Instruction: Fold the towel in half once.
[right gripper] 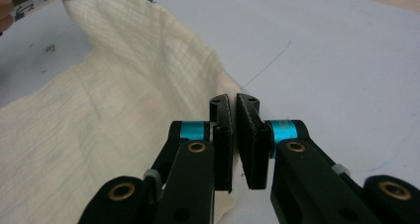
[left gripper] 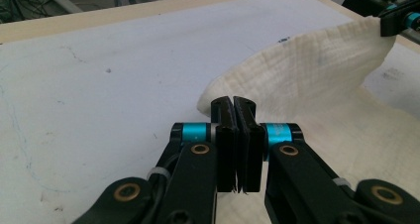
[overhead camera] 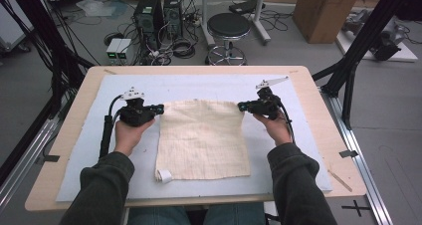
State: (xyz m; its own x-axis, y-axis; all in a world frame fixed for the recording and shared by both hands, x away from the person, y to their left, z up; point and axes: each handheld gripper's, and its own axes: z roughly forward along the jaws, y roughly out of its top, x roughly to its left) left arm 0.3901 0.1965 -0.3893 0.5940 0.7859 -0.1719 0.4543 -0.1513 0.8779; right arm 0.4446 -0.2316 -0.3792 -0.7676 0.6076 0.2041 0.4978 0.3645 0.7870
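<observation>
Sleeves are entering at the bottom of the frame. Beyond them I am watching the cream cloth (overhead camera: 203, 140) lying mid-frame on the surface (overhead camera: 64, 150). At its far corners, my left hand-held gripper (overhead camera: 160, 107) and right hand-held gripper (overhead camera: 241, 106) are each pinching a corner, jaws closed tight. A stool (overhead camera: 228, 26) is standing at top centre.

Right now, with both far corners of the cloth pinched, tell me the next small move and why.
Probably carry both far corners toward you, to fold the cloth in half. The left gripper and right gripper each hold a far corner, the far edge is raised, and the near edge lies flat on the mat.
</observation>
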